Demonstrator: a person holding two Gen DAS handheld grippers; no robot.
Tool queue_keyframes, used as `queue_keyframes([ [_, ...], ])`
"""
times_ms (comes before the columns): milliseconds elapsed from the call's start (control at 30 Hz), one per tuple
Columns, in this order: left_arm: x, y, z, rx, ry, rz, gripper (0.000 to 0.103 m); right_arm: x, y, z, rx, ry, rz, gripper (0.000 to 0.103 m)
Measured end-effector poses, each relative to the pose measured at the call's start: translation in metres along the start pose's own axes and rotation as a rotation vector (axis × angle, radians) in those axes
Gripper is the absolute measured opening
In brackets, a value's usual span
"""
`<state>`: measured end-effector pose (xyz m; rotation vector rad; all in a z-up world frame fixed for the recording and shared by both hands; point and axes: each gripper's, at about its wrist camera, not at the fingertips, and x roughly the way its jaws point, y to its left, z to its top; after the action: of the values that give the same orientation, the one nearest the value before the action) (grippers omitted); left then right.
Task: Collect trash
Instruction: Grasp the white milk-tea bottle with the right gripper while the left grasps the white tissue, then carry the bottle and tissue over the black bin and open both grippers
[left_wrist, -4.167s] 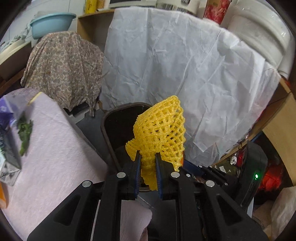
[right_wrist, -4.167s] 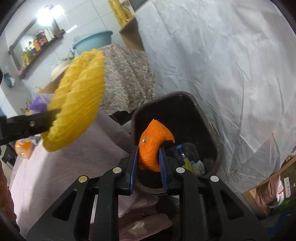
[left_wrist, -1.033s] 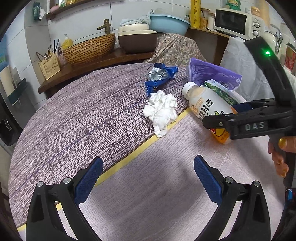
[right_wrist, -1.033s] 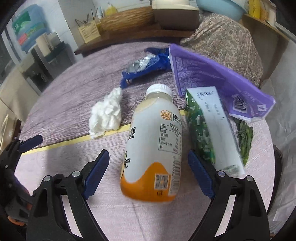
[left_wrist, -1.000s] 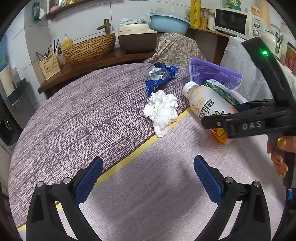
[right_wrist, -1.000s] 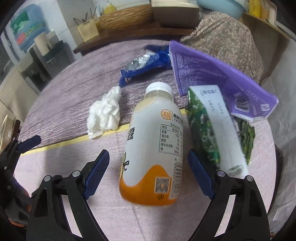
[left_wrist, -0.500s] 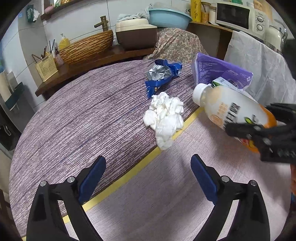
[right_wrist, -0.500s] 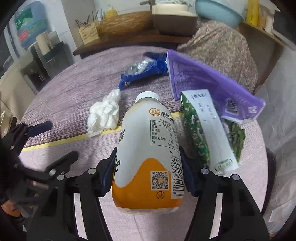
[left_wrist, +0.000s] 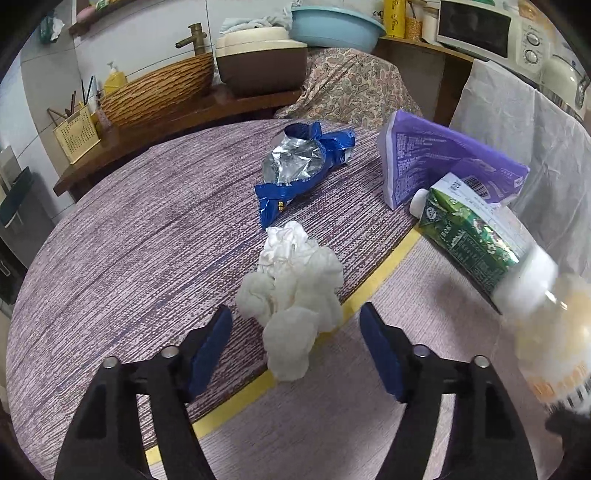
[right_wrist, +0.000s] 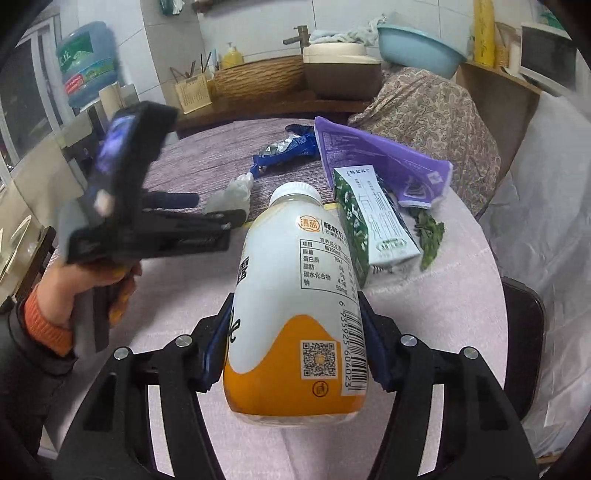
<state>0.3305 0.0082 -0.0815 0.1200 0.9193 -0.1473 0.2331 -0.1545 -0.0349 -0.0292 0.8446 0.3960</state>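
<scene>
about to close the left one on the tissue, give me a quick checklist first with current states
1. Crumpled tissue sits between the open left gripper jaws: ok.
2. Blue snack wrapper lies apart from the tissue, out of the jaws: ok.
3. Right gripper jaws shut on the drink bottle, pads on both sides: ok.
4. Bottle lifted off the table: cannot tell.
5. Green carton outside the left jaws' path: ok.
6. Bin free to receive: cannot tell, only an edge shows.
</scene>
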Motion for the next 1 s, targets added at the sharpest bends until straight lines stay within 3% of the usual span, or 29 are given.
queue_keyframes([
  [167, 0.006, 0.004, -0.005, -0.037, 0.022, -0.017, 0.04, -0.016, -0.001, -0.018, 0.004, -0.053, 0.042, 0.062],
  [300, 0.002, 0.008, -0.007, -0.051, 0.02, -0.022, 0.035, -0.022, 0.0, -0.027, 0.015, -0.075, 0.062, 0.062],
  [567, -0.011, 0.004, -0.015, -0.055, -0.003, -0.037, 0.031, -0.031, -0.001, -0.041, 0.039, -0.097, 0.079, 0.062],
  [1000, -0.073, -0.021, -0.054, -0.01, -0.098, -0.128, 0.031, -0.045, -0.011, -0.067, 0.09, -0.116, 0.107, 0.062],
])
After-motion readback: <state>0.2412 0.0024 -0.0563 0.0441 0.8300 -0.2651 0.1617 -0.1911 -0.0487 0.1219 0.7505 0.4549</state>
